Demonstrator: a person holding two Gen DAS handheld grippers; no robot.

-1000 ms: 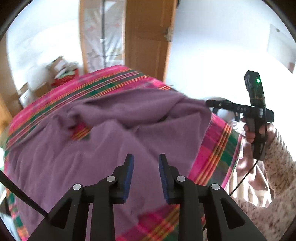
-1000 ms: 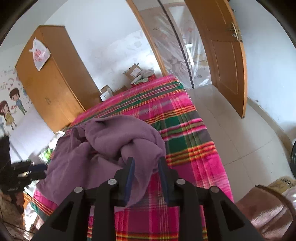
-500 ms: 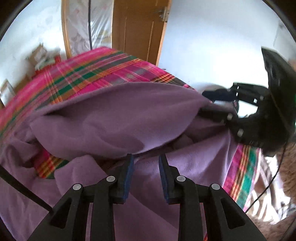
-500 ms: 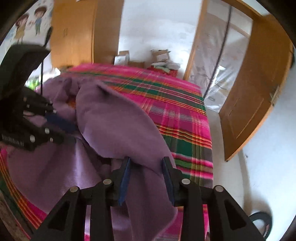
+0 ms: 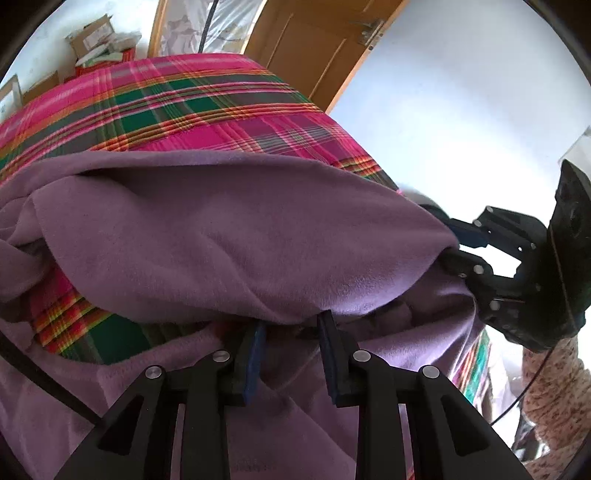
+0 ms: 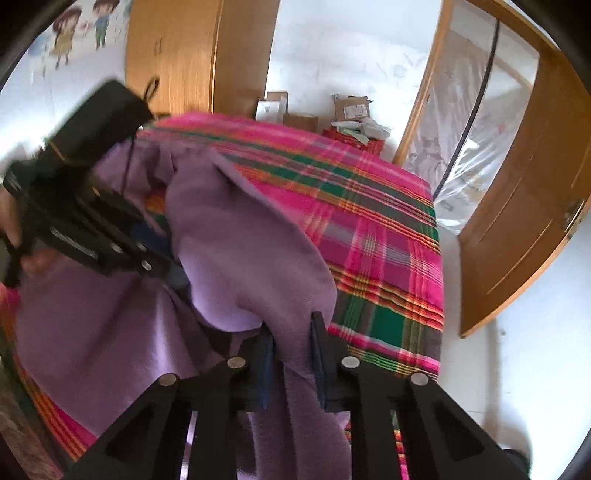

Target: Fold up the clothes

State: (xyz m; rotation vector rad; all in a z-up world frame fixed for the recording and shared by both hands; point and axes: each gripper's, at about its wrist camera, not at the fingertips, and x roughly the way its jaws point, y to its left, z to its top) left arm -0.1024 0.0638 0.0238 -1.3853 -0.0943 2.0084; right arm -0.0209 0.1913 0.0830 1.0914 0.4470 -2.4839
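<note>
Lifting one edge of the soft purple fleece garment above the pink-and-green plaid bed, the right tongs grip a fold; the left tongs gape beneath it. Judged mid-fold: next, carry that edge across and lay it flat.

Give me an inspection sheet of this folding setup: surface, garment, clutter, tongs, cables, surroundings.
Surface: bed with a pink and green plaid cover.
Job's things: purple fleece garment, rumpled, one layer lifted over the rest.
Clutter: nothing seen on the bed; cardboard boxes stacked past its far end.
Tongs: left tongs parted, tips under the lifted fold, grip unclear; right tongs have fleece between the fingers, not pressed together.
Cables: black cable crossing the garment near the left tongs.
Surroundings: wooden door, wooden wardrobe, cartoon wall sticker.
</note>
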